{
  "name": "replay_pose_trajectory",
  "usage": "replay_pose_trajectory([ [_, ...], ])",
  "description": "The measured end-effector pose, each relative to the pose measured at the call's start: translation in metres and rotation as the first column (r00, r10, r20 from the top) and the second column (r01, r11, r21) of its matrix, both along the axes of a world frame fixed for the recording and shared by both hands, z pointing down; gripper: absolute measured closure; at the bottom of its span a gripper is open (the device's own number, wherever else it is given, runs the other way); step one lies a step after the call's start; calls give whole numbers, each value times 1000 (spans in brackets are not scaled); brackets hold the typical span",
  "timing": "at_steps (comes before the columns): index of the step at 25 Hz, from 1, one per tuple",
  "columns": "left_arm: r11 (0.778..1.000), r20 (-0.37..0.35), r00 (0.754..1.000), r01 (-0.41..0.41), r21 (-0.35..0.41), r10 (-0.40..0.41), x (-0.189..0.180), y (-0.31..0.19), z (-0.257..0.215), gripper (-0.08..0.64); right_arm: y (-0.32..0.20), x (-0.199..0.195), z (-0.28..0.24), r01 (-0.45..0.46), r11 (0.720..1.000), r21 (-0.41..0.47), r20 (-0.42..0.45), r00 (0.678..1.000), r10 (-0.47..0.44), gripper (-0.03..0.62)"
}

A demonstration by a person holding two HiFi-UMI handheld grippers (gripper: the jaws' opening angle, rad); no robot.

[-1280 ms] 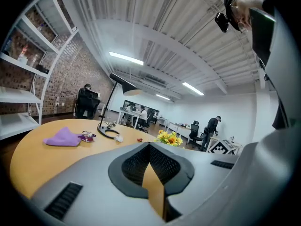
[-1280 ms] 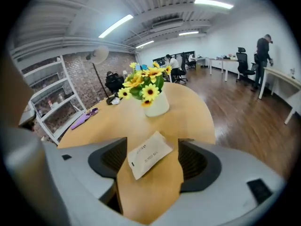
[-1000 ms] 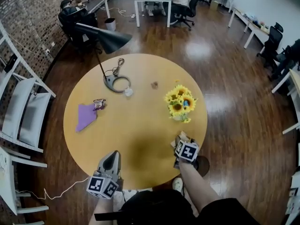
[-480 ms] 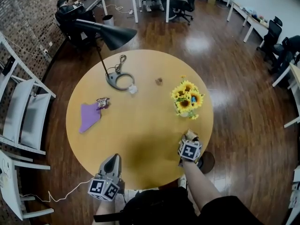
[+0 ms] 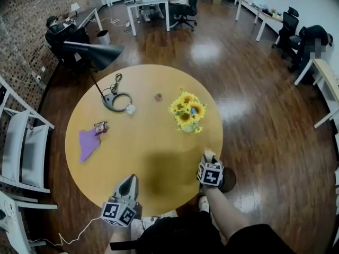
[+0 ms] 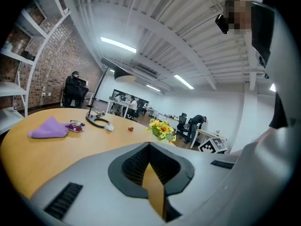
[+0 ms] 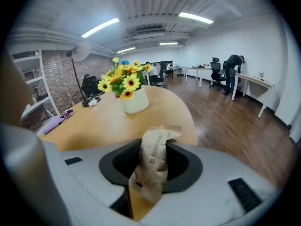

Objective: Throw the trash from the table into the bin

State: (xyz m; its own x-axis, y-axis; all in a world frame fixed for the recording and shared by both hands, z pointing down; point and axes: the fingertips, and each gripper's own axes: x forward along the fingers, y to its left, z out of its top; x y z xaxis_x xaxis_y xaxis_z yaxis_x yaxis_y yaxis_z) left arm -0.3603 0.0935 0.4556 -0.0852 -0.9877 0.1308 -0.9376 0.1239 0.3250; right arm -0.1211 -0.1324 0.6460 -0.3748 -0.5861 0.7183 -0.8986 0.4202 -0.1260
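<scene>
Left claw (image 5: 128, 180) level, at table (image 5: 143, 142) edge

Just background stuff really: a black desk lamp (image 5: 103, 54) left of center with its cable (image 5: 115, 81) looped by the base, sunflowers in a white vase (image 5: 186, 111) right of center, white chairs (image 5: 24, 144) down the left edge, and office desks (image 5: 143, 4) along the top.
</scene>
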Motion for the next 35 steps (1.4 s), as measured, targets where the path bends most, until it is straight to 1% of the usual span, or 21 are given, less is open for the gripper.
replay_pose_trajectory([
  [3,998,-10,998,-65,16,65,32,-30,-2,558,-8,45,-14,-66,998,14,19,998,66,459],
  [6,987,-8,988,-153,49,154,79,-69,-4,558,-18,103,-25,-148,988,42,36,988,147,459],
  [8,972,-7,974,-226,56,227,115,-90,-5,558,-22,142,-32,-181,981,70,44,983,178,459],
  [11,942,-2,943,-332,53,332,170,-116,-7,558,-23,197,-47,-204,972,114,85,977,195,459],
  [12,931,-1,933,-360,54,361,188,-124,-8,558,-23,212,-54,-193,972,135,109,978,179,459],
  [13,920,1,922,-387,54,388,205,-132,-9,558,-22,222,-61,-166,973,159,134,980,145,459],
  [15,895,10,897,-443,50,443,235,-145,-11,558,-20,236,-74,-90,973,212,171,984,54,459],
  [17,872,19,873,-488,42,487,262,-156,-11,558,-16,251,-82,-44,967,251,173,985,0,459],
  [19,857,19,857,-515,33,514,283,-164,-8,558,-12,269,-84,-35,964,262,177,984,-12,459],
  [22,842,5,842,-539,19,539,309,-172,0,558,-6,288,-77,-30,968,248,198,980,-21,459],
  [24,832,-13,832,-555,14,555,325,-178,5,558,-4,299,-71,-31,971,238,185,983,-14,459],
  [26,823,-33,823,-567,9,567,340,-181,12,558,-1,309,-64,-35,975,217,172,985,-3,459],
  [29,814,-63,813,-580,-11,579,357,-185,28,558,6,315,-49,-4,984,179,153,988,-24,459],
  [32,816,-105,814,-577,-34,571,369,-191,49,558,9,317,-33,37,990,137,123,991,-54,459],
  [35,818,-140,818,-571,-72,558,376,-196,72,558,11,313,-16,58,994,87,127,990,-69,459],
])
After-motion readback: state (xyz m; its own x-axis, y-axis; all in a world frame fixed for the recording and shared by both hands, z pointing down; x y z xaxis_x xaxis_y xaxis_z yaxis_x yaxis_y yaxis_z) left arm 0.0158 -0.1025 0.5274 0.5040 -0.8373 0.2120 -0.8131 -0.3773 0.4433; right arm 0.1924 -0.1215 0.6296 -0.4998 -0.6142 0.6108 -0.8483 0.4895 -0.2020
